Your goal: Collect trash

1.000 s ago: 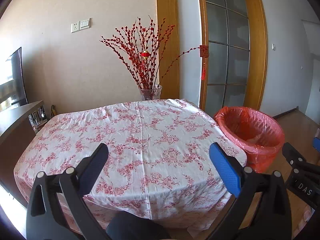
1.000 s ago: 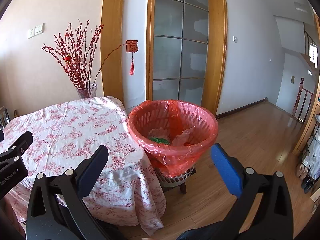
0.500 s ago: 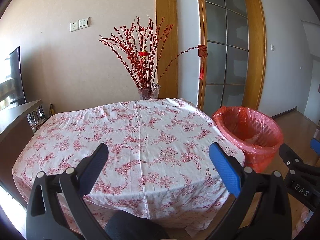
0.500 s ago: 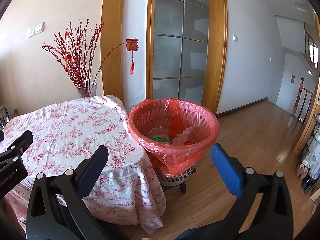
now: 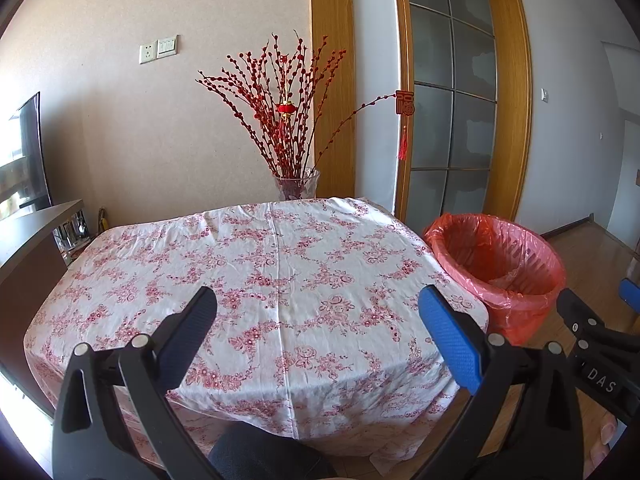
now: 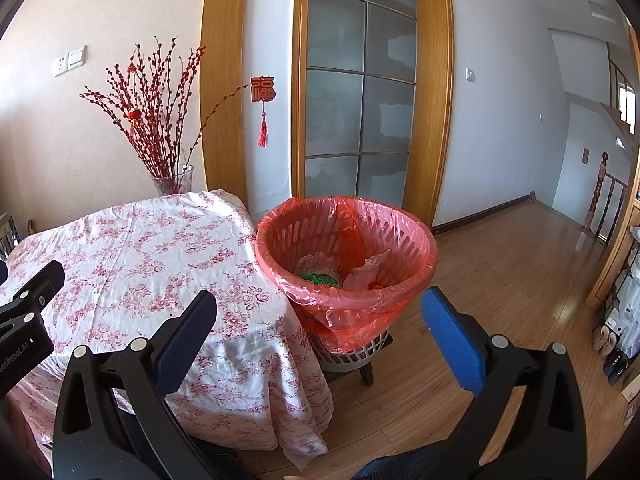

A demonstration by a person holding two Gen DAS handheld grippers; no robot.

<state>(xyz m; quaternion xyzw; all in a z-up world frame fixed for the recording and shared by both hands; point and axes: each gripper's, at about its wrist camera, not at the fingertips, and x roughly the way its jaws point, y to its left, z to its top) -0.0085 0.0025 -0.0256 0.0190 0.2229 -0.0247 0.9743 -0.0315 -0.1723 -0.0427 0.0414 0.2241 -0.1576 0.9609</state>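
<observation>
Only the right wrist shows trash (image 6: 362, 274) inside the bin (image 6: 408, 292) (red-lined).

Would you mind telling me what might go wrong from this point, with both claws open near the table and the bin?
1. The red-lined white plastic bin stands on a small stool; a knock from the right claw might tip it.
2. The floral tablecloth hangs loose; the left claw could snag it.
3. The glass vase of red branches beyond the far edge could topple if bumped.
</observation>
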